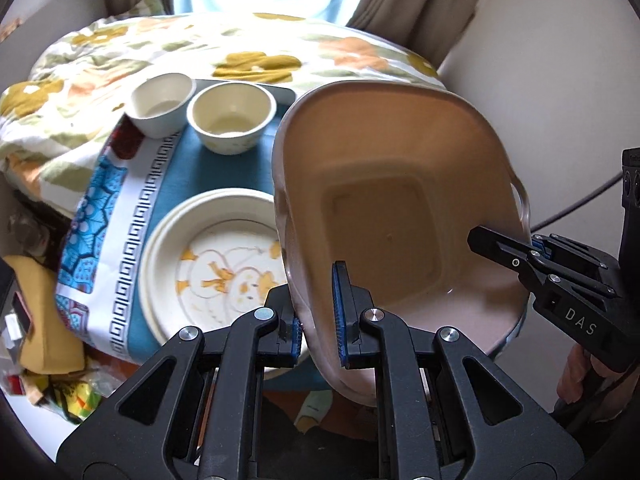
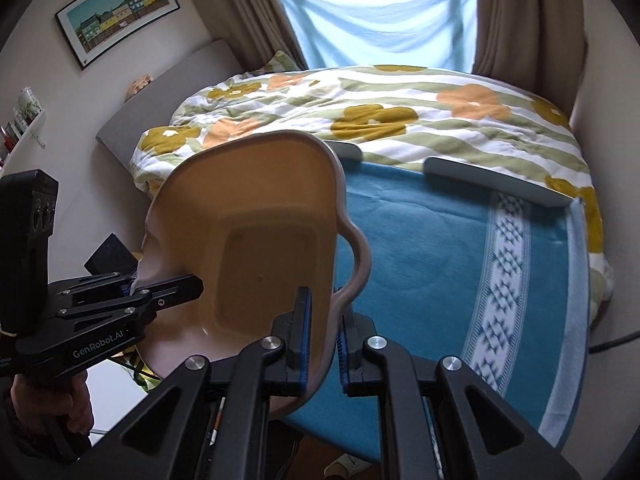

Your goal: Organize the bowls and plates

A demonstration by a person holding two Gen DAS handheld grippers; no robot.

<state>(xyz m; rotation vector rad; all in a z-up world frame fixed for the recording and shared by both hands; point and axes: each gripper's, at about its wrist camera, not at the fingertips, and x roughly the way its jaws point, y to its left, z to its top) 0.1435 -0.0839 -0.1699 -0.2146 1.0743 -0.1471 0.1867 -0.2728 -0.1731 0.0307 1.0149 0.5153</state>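
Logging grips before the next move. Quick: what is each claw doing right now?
Left claw: closed on one rim of the pink basin, lifted off the table.
Right claw: closed on the basin's opposite rim.

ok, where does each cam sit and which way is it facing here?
Left wrist: on the left gripper, looking down at plates and two cups; the right gripper shows.
Right wrist: on the right gripper, facing the blue cloth and bed; left gripper and a hand show.
Shared: the pink basin, clamped by both.
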